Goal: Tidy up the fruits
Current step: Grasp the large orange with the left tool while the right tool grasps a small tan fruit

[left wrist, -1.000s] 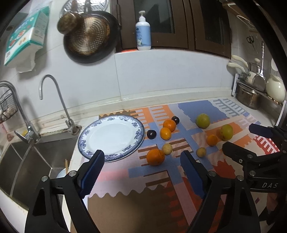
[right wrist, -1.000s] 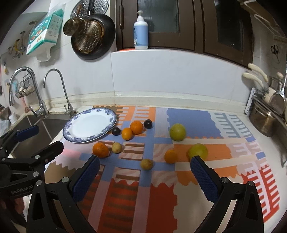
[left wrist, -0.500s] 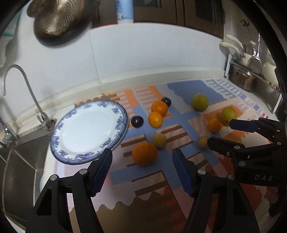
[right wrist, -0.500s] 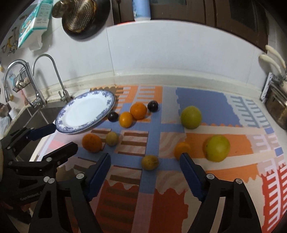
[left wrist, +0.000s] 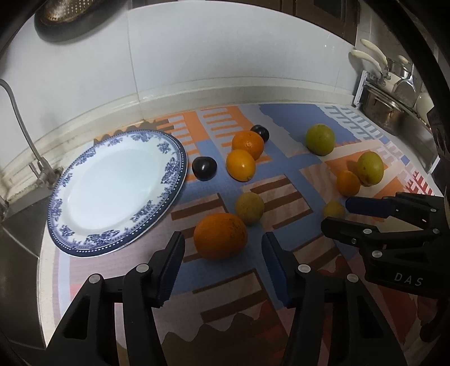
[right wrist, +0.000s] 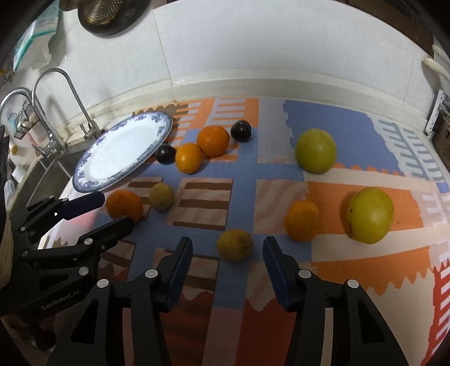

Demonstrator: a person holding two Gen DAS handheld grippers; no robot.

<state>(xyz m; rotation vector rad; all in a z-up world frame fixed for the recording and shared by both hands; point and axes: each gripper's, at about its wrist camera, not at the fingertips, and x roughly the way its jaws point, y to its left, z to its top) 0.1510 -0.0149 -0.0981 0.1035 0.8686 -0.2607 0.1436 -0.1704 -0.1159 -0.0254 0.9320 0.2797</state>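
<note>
Several fruits lie on a patterned mat beside an empty blue-rimmed white plate (left wrist: pixel 92 219) (right wrist: pixel 97 176). My left gripper (left wrist: pixel 222 253) is open, its fingers on either side of the nearest big orange (left wrist: pixel 220 236), which also shows in the right wrist view (right wrist: pixel 123 205). My right gripper (right wrist: pixel 227 253) is open around a small yellow-brown fruit (right wrist: pixel 234 244), seen in the left wrist view (left wrist: pixel 333 209) next to the right gripper (left wrist: pixel 348 214). Two more oranges (left wrist: pixel 241 164), two dark plums (left wrist: pixel 204 168), two green fruits (right wrist: pixel 315 150) and a small orange (right wrist: pixel 301 220) lie farther back.
A sink with taps (right wrist: pixel 50 140) lies left of the plate. A dish rack with pots (left wrist: pixel 393 109) stands at the right. The tiled wall (left wrist: pixel 225 56) runs behind the mat. A pan (right wrist: pixel 107 17) hangs on it.
Both grippers have moved down and forward towards the mat. The left now brackets the big orange and the right brackets the small yellow-brown fruit. Both jaws have narrowed a little.
</note>
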